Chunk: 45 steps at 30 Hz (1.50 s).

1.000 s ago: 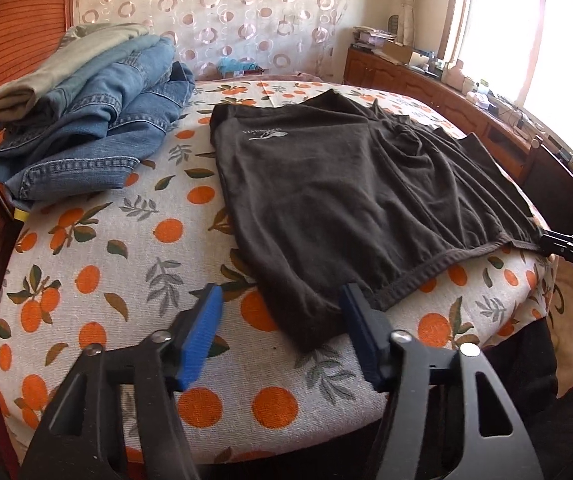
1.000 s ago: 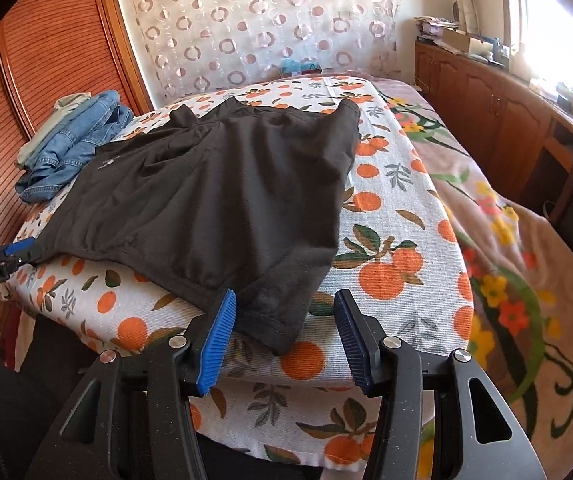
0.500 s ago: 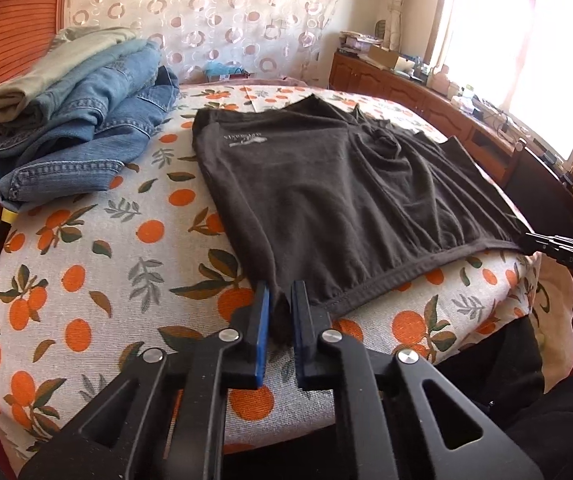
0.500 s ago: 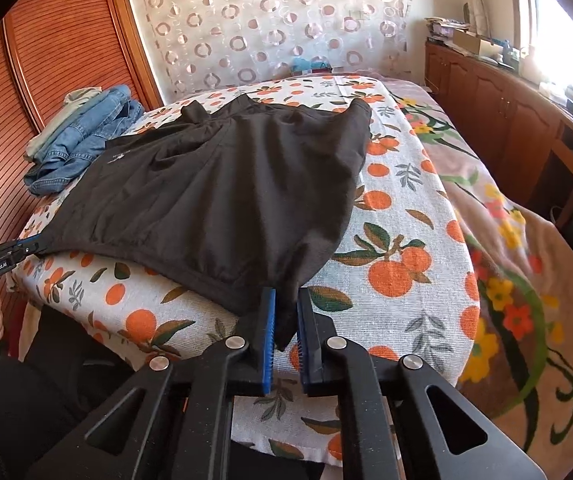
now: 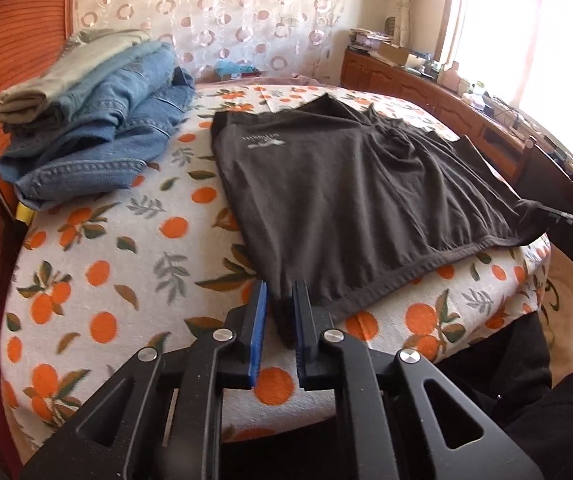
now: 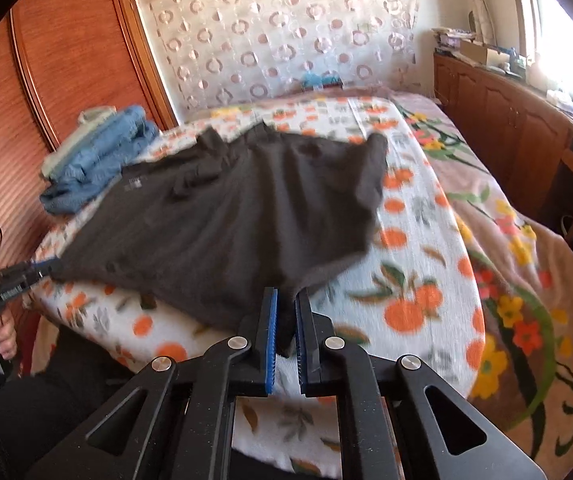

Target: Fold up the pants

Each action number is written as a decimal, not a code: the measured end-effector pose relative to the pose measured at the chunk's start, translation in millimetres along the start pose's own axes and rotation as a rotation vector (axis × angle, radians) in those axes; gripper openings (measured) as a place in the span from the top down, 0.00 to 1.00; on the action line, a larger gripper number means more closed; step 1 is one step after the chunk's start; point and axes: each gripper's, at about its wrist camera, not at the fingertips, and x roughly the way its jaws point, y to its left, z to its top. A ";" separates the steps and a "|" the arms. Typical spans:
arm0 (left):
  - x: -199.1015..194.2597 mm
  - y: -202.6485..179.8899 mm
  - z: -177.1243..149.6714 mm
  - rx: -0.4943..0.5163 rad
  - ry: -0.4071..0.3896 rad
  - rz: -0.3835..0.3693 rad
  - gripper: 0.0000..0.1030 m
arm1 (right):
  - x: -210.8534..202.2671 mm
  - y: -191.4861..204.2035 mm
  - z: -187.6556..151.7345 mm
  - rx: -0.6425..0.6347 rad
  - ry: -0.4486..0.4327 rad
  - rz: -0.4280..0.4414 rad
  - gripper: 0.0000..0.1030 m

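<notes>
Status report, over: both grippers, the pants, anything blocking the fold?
Left gripper opening slightly, waistband corner between its pads. Right gripper shut on opposite corner. Dark pants flat on bed. Folded jeans stack alongside, apart.

Folded jeans stack [image 5: 86, 148] on orange-print bedspread [image 5: 98, 264], wood cabinets [image 6: 502, 120] by window.

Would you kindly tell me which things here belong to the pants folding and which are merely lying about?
Belongs to the job:
- dark grey-brown cloth shorts, spread flat
- left gripper, jaws opening, waistband corner between them
- right gripper, shut on the other corner

Lying about:
- stack of folded blue denim jeans
- orange-print bedspread
- wooden sideboard
</notes>
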 end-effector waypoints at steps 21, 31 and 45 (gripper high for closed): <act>-8.8 51.4 37.3 -0.081 -0.144 0.120 0.24 | 108.2 135.2 65.1 -0.261 -0.005 0.318 0.93; -21.6 71.8 31.0 -0.112 -0.157 0.169 0.24 | 142.6 180.2 65.2 -0.329 0.059 0.480 0.93; -20.4 66.1 26.1 -0.109 -0.140 0.161 0.24 | 167.3 172.9 61.0 -0.344 0.097 0.419 0.81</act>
